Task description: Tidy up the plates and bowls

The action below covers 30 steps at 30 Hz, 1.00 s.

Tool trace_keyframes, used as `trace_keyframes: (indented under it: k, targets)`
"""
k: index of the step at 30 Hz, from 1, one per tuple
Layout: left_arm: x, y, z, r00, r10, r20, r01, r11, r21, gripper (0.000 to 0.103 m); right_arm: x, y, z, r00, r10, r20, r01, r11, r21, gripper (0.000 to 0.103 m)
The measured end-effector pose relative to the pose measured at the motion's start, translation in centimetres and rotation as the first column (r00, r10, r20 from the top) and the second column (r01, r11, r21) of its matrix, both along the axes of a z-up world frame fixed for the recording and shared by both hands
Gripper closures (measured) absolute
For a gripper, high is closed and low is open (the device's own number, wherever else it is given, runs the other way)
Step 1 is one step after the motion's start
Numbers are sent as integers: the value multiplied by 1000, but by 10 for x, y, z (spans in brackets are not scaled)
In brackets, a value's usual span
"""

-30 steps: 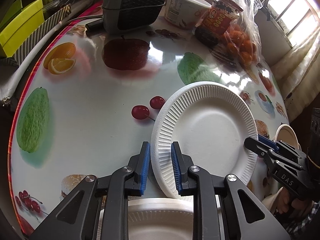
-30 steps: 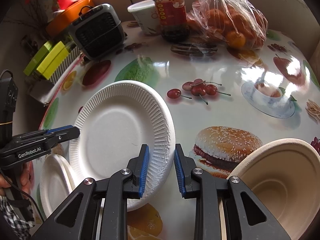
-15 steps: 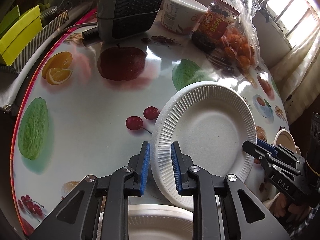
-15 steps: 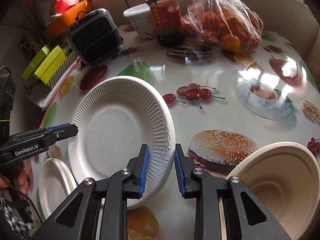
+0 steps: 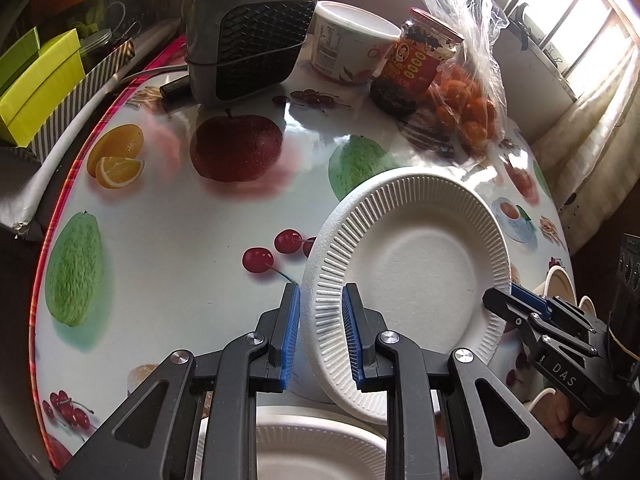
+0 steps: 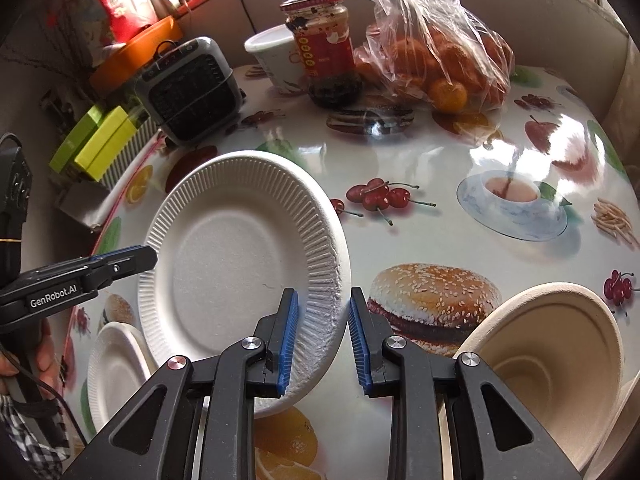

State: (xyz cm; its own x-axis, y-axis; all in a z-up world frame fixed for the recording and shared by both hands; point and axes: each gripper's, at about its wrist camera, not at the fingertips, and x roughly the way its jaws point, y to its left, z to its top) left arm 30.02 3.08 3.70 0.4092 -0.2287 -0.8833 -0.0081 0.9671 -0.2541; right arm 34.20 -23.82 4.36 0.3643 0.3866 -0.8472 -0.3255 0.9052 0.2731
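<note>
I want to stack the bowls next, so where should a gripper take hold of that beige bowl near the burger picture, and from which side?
Take the beige bowl by its thin rim, at the upper edge. It lies tipped, with its opening towards the right wrist camera, so that edge stands clear of the table. Come from above, one finger inside the wall, one outside. The right gripper looks nearest, but it is shut on the white plate.

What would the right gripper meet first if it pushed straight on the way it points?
Probably the white ribbed paper plate whose rim already sits between its jaws; the right gripper would slide further along it, then reach the fruit-printed table.
</note>
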Motion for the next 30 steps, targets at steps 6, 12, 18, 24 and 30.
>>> trace_keyframes:
  k: [6,12,18,24,30]
  targets:
    - [-9,1,12,1000,2,22,-2,1000,6,80,-8,0,12,1000,1,19,-1,1000,18,78]
    - [-21,4,23,999,2,42,-2,1000,9,80,-19,-1,26,999,2,38,-4,999,35,78]
    - [-37,9,35,998,11,67,-12,1000,12,80,-31,3,39,998,16,60,-18,999,44,78]
    - [-55,15,43,996,22,81,-24,1000,19,80,-44,8,48,997,30,74,-34,998,53,78]
    - [-72,24,45,995,45,89,-46,999,11,80,-58,16,50,996,48,77,-53,997,57,78]
